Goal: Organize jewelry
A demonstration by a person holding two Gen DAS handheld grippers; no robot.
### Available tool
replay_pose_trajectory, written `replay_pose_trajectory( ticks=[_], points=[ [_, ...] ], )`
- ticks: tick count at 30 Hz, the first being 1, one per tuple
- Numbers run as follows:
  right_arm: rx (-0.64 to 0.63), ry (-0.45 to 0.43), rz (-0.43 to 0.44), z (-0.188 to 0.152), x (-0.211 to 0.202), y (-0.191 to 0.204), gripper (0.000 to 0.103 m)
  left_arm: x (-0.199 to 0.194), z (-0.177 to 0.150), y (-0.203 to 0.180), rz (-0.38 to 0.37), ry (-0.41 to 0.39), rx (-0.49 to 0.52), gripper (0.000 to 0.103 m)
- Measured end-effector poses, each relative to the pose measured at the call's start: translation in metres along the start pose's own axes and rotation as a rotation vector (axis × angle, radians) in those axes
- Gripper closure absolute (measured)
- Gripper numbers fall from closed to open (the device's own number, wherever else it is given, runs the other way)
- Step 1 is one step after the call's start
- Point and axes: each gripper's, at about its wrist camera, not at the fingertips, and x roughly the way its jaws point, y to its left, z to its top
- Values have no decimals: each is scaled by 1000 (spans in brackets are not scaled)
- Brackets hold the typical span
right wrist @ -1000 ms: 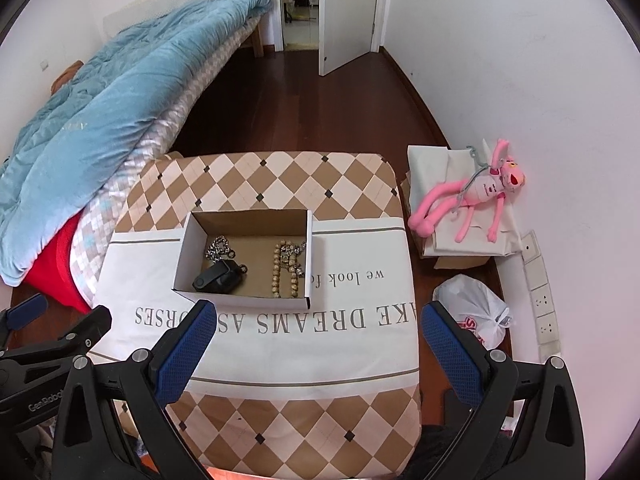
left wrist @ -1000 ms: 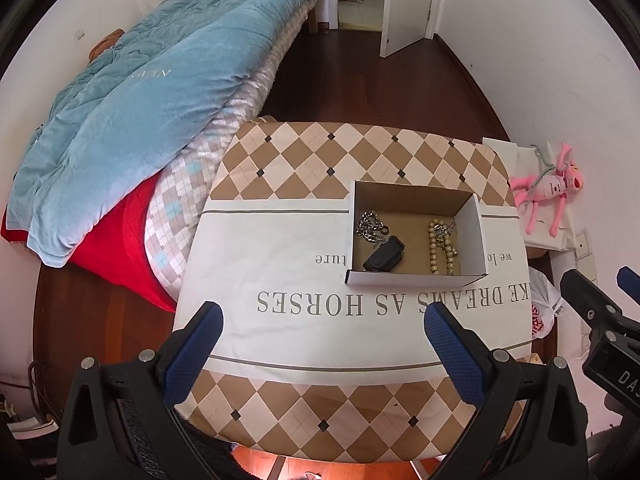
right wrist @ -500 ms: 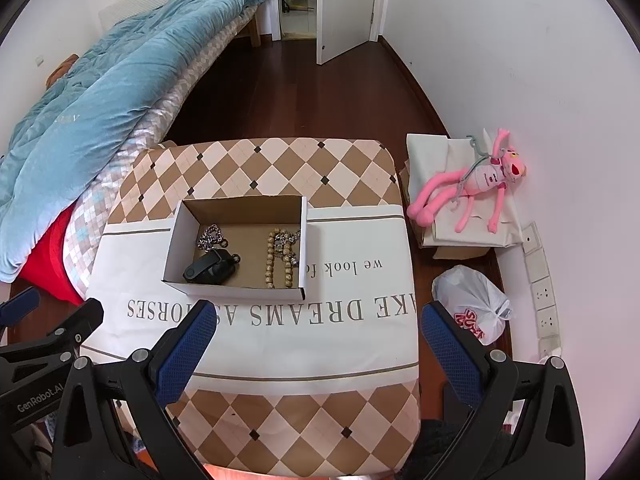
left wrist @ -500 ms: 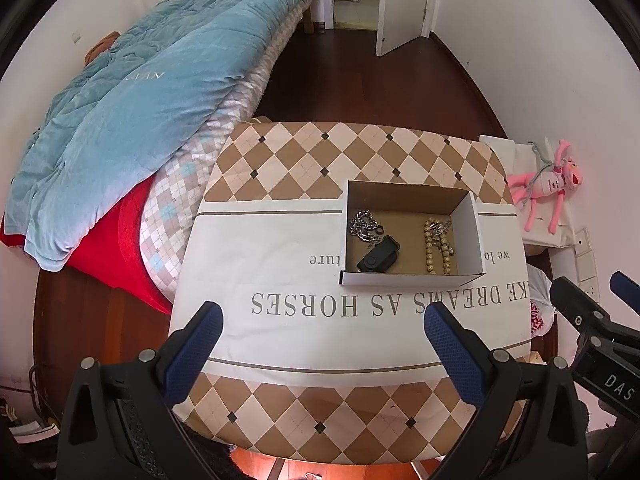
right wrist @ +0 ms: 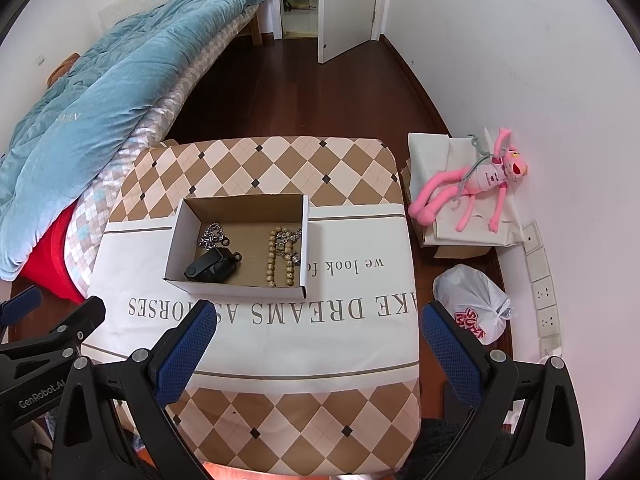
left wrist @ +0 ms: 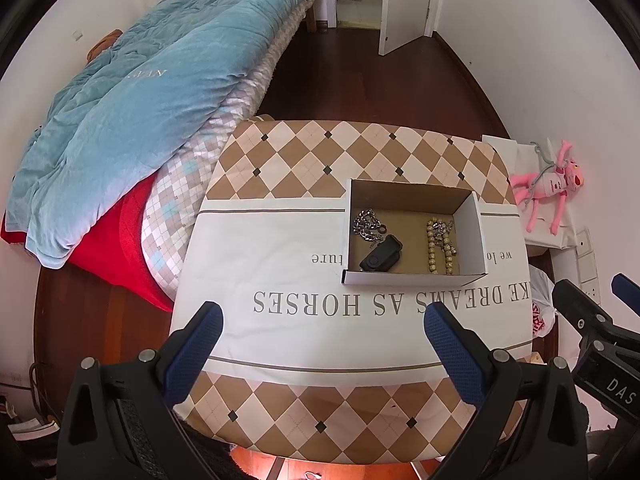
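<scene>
We hold both grippers — left gripper (left wrist: 322,330), right gripper (right wrist: 318,330) — wide open above the table (left wrist: 280,240). The box (left wrist: 412,279) holds chain (left wrist: 367,224), beads (left wrist: 438,246)

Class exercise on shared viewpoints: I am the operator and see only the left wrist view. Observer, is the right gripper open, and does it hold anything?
Observer: The right gripper is wide open and empty, over the brown-and-cream diamond-patterned tablecloth, on the near side of the white cardboard box.
Operator: What lies on the floor right of the table?
Observer: A knotted white plastic bag with red print, nearer than the pink plush toy.
</scene>
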Motion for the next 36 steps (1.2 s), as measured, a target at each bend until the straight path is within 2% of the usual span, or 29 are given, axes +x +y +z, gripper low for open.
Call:
replay_pose_trajectory(
  ticks=[36],
  points=[
    [-3, 2, 8, -2, -1, 3, 0, -10, 3, -1, 1, -19, -2, 0]
  ],
)
